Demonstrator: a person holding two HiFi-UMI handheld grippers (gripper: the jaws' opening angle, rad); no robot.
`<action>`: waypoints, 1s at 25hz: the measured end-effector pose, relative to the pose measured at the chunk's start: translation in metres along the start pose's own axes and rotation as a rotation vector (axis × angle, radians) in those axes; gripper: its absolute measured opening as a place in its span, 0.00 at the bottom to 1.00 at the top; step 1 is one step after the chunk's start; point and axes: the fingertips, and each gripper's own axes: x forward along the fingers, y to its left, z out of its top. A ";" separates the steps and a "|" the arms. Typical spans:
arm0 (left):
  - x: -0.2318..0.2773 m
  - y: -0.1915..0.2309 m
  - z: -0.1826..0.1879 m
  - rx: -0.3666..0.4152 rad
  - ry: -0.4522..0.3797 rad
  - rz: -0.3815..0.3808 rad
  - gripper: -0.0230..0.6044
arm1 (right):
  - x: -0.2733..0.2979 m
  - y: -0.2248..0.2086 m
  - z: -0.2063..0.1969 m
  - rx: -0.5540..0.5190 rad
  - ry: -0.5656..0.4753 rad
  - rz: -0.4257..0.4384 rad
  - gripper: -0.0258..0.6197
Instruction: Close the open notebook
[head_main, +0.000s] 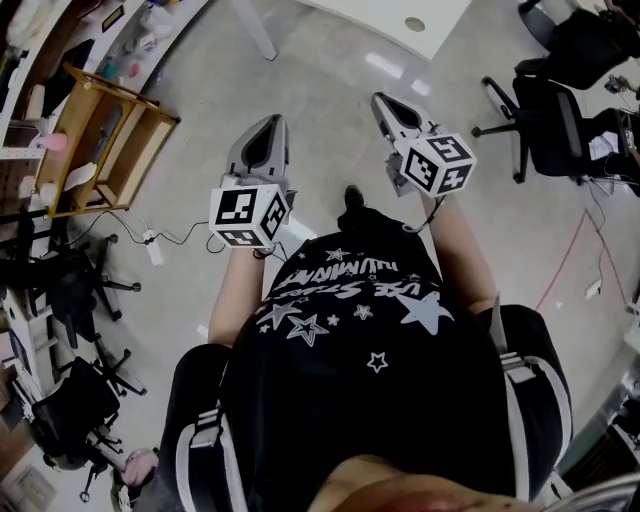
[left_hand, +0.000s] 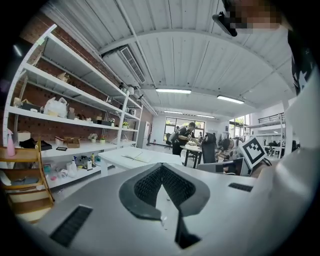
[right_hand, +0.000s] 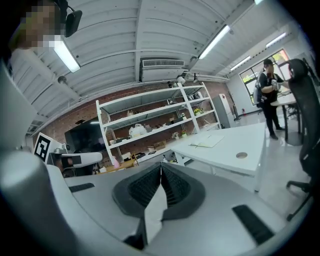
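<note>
Head view: left tongs (head_main: 271, 120) and right tongs (head_main: 384, 99) hang over the floor, short of the white counter (head_main: 370, 15). Left gripper view: tongs clenched, empty; the open notebook (left_hand: 135, 156) lies on the counter ahead. Right gripper view: tongs clenched on nothing, notebook well apart.

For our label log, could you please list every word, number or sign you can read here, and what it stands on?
Shirt: white lettering among stars, upside down, too blurred to read for certain.
Left cube and right cube: black-and-white square patterns only, no words.
Goods on the shelves: labels too small to read.
</note>
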 end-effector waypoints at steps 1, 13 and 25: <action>0.010 0.001 0.002 0.002 0.001 0.001 0.06 | 0.006 -0.007 0.006 -0.001 -0.001 0.004 0.05; 0.100 0.010 0.004 0.005 0.008 0.082 0.06 | 0.054 -0.093 0.029 0.013 0.034 0.048 0.05; 0.117 0.024 0.003 -0.014 0.008 0.151 0.06 | 0.078 -0.110 0.030 0.039 0.061 0.088 0.05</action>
